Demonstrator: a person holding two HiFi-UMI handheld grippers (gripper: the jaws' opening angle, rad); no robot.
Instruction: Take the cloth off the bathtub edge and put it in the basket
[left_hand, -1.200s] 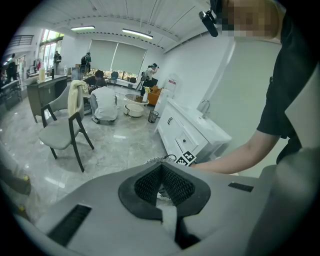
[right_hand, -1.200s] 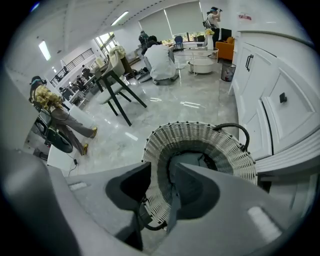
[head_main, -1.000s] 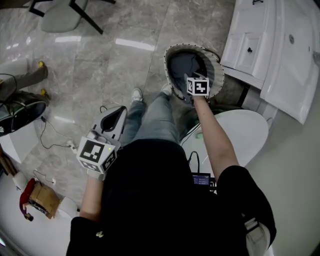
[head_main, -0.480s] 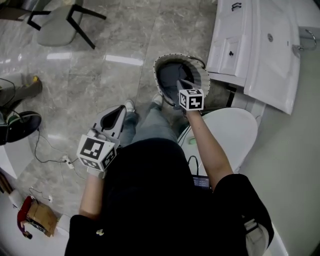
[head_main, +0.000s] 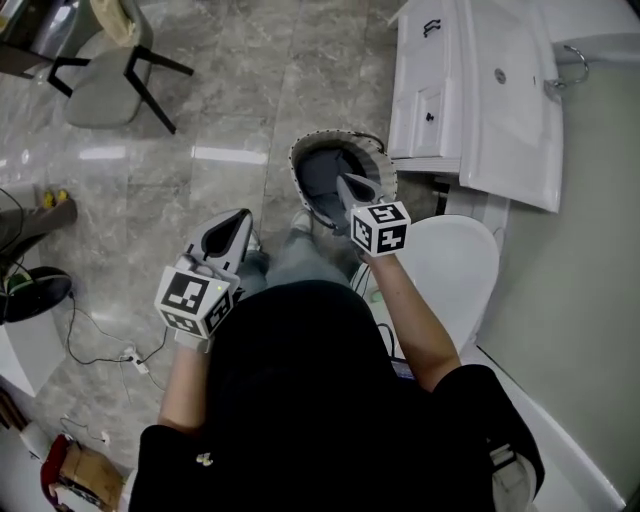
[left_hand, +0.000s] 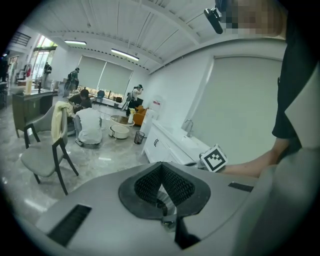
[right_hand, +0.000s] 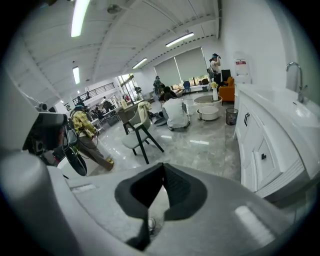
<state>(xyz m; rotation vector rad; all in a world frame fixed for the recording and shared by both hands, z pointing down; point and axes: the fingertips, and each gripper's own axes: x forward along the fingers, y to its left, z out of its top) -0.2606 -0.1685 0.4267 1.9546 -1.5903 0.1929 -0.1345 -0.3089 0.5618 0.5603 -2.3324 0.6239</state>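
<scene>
A round basket with a pale rim stands on the marble floor, and a dark grey cloth lies inside it. My right gripper hangs just above the basket's mouth, shut and empty; in the right gripper view its pads meet with nothing between them. Out to the left, my left gripper is held over the floor, away from the basket. It is shut too, and its ribbed pads touch at the tip. The right gripper's marker cube shows in the left gripper view.
A white vanity cabinet with a sink stands right of the basket. A white toilet lid lies under my right forearm. A grey chair stands at the upper left, and cables trail on the floor at the left.
My right gripper has lifted out of the basket and its jaws have closed on nothing; the cloth stays in the basket. The left gripper rose slightly.
</scene>
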